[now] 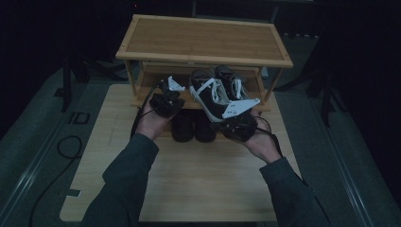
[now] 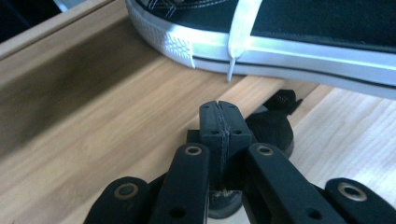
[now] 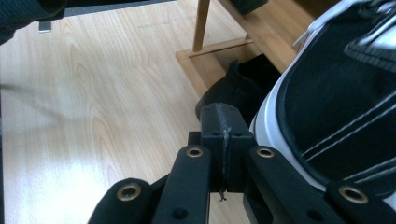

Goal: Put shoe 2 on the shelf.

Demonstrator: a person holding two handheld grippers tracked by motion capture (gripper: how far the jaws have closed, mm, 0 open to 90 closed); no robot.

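In the high view a bamboo rack [image 1: 203, 40] stands at the far side of a pale wooden table [image 1: 189, 179], and the person's two forearms come up from six o'clock, one gripper in each hand. The left gripper [image 1: 166, 97] sits at about ten o'clock from the table's middle, in front of the rack's lower shelf [image 1: 146, 97]. In its own view its jaws are pressed flat together with nothing between them, tips over the shelf boards [image 2: 116, 135]. The right gripper [image 1: 239, 120] is at about two o'clock from the table's middle, under its grey plate, right against the heel end of a black-and-white sneaker [image 1: 208, 97]. That sneaker lies tilted at the front edge of the lower shelf, toe pointing toward eleven o'clock, white laces loose on top. A second sneaker [image 1: 229, 80] lies beside it at its one o'clock, deeper in the shelf. In the right gripper view the jaws are also closed tight; whether they pinch a lace or thread I cannot tell, and the sneaker's white rubber edge [image 3: 266, 126] lies just beside them at three o'clock. Two black shoes [image 1: 193, 126] stand on the table below the shelf, between the two hands. In the left gripper view the sneaker's white sole [image 2: 280, 49] fills twelve o'clock, a lace end [image 2: 238, 35] hanging over it, and a black shoe [image 2: 273, 128] shows just behind the jaw tips.
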